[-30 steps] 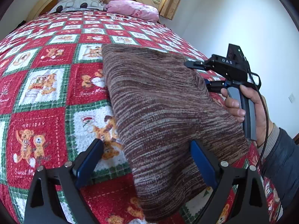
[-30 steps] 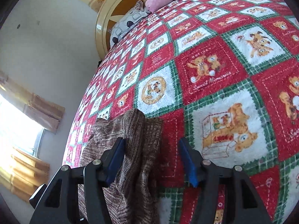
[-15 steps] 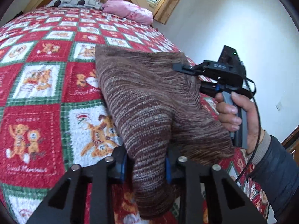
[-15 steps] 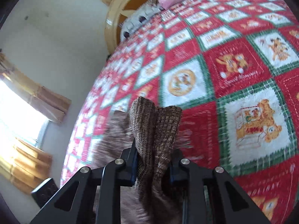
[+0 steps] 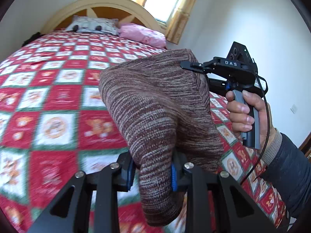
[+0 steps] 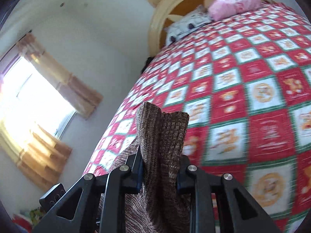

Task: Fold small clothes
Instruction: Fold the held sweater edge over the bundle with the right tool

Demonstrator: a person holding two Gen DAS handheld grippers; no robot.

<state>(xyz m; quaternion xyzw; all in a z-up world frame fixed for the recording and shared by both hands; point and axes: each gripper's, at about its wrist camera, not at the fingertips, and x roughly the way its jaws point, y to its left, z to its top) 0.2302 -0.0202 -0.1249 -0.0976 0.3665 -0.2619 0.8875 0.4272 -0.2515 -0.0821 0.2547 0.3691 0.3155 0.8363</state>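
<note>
We judge this the carry-over of a fold: the brown knit garment (image 5: 155,104) hangs lifted above the red teddy-bear quilt (image 5: 48,101). Our left gripper (image 5: 152,171) is clamped on its near edge, tilted up toward the headboard (image 5: 101,5). Our right gripper (image 6: 160,171), closed on a bunched far edge, is held level by the right hand (image 5: 246,114). Next we should swing both edges across together and lay them square.
</note>
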